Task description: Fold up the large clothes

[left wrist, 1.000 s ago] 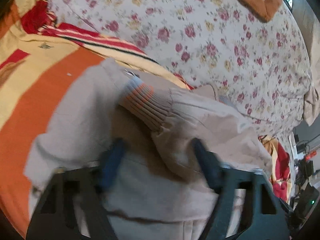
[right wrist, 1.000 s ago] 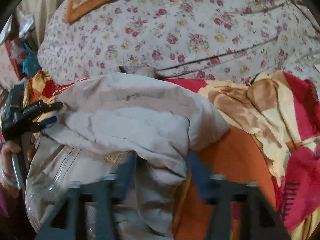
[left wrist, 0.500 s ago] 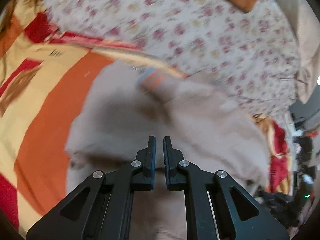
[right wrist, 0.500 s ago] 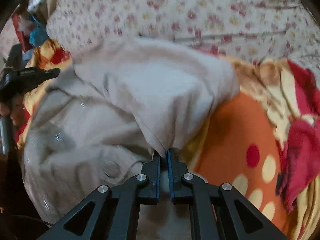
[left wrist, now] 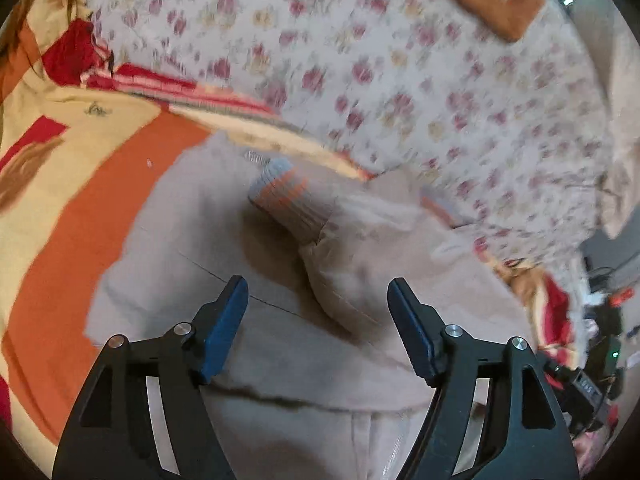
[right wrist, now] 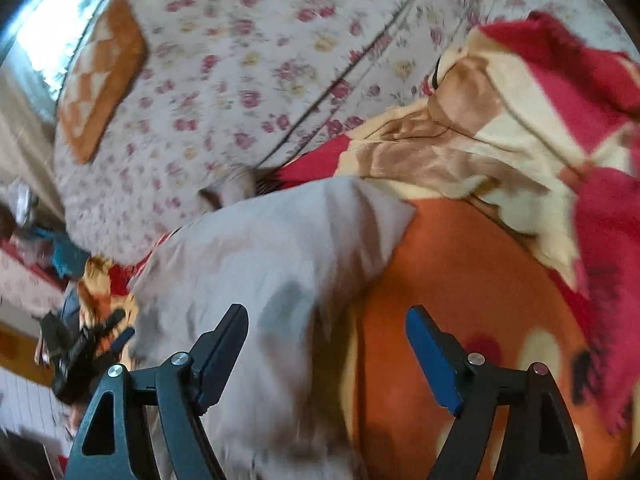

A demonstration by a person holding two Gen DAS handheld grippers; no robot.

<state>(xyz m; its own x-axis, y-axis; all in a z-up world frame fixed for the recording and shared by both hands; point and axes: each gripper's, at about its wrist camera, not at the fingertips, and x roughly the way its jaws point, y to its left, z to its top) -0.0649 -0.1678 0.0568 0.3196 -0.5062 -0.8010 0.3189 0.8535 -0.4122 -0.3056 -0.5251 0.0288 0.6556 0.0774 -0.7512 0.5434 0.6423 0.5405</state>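
Note:
A beige jacket lies on the bed, and one sleeve with a striped ribbed cuff is folded across its body. My left gripper hovers over that sleeve with its jaws opening wide. The sleeve lies under the gap, and the pads do not touch it. In the right wrist view the jacket is blurred. Its right edge runs under my right gripper, whose jaws are also opening with nothing pressed between them. The left gripper shows small at the jacket's far left side.
The jacket rests on an orange, cream and red blanket, which bunches up at the right. Behind it rises a floral quilt with an orange checkered cushion on top. Dark clutter sits past the bed's right edge.
Both grippers were part open around jacket cloth, then snapped shut, and now stand wide apart. The right wrist view has rolled and shifted. The folded sleeve stays lying across the jacket.

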